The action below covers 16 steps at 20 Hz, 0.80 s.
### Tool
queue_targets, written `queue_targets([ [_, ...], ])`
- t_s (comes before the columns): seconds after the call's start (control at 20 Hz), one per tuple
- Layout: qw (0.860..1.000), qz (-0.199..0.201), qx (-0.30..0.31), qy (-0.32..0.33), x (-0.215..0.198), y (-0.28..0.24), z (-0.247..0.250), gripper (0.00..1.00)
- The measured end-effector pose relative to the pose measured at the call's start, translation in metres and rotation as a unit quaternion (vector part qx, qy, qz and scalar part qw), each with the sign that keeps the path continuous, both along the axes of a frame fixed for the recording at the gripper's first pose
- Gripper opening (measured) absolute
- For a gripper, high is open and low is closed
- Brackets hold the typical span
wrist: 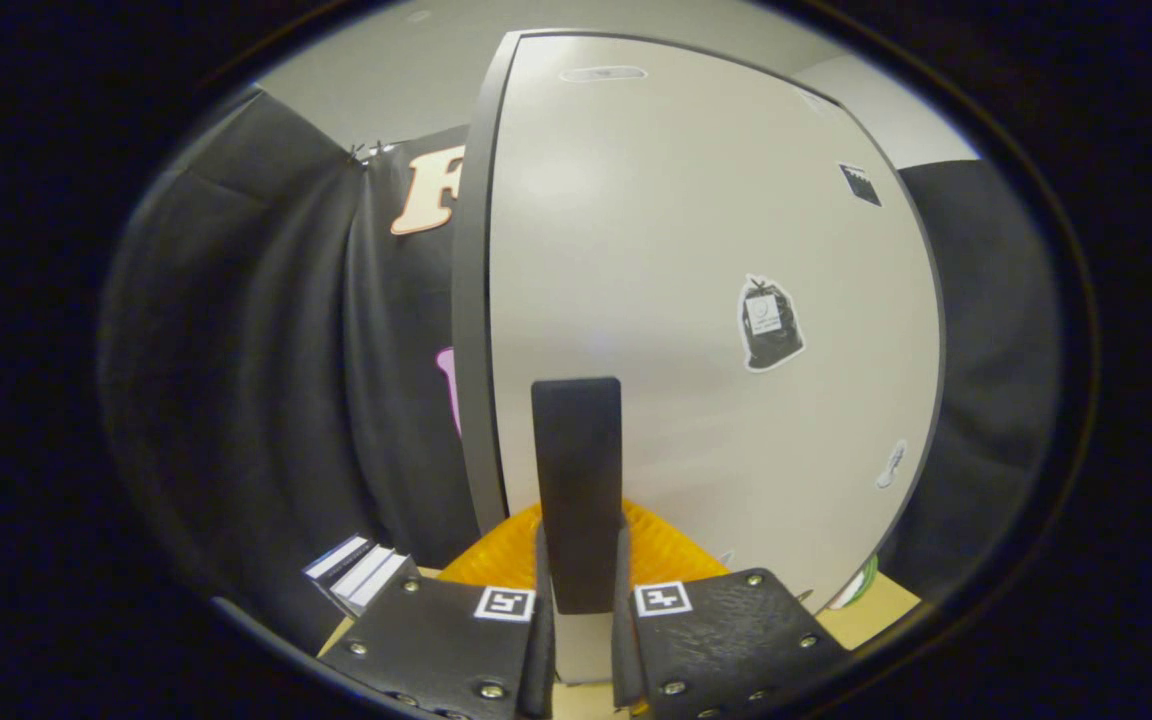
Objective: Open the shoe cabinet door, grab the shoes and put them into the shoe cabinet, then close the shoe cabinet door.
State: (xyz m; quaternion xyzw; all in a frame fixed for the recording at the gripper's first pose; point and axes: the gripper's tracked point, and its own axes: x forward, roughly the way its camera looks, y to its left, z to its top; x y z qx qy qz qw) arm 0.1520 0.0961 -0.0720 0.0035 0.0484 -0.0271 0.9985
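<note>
My hand-held gripper (581, 610) has its two fingers pressed in on the dark upright handle (577, 470) of the shoe cabinet door (676, 300); the handle stands between them and rises just ahead of them, with both fingers appearing to touch its sides. The pale door stands straight ahead of the fingers, right behind the handle. I cannot tell whether it is fully shut or a little ajar, and I cannot tell which stage of the task this is.

The main risk I see is slipping. The handle looks smooth and flat, and I hold only its lower end, so a pull that is not square to the door could let it slide out from between the fingers. A sharp tug could also rock the cabinet on the table (876, 605). Just below the fingers lies something orange and ribbed (671, 545), partly hidden by them; I cannot tell whether it is a shoe. If it sits in the door's path, the swinging door could push it or jam on it.

By count: one door, one handle, and three stickers on the door that I can make out, the largest a dark bag-shaped sticker (770, 324) to the right beyond the fingers. One small stack of dark boxes with white stripes (361, 572) sits to the left of the fingers, near the black cloth wall (266, 330).
</note>
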Motion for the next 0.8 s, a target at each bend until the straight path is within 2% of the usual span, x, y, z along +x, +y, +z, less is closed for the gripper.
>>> queue_targets([
  [0.35,1.0,0.014,0.0,0.005,-0.006,-0.001,-0.001,0.22],
  [0.8,0.999,0.034,-0.001,0.007,-0.045,-0.009,0.002,0.22],
])
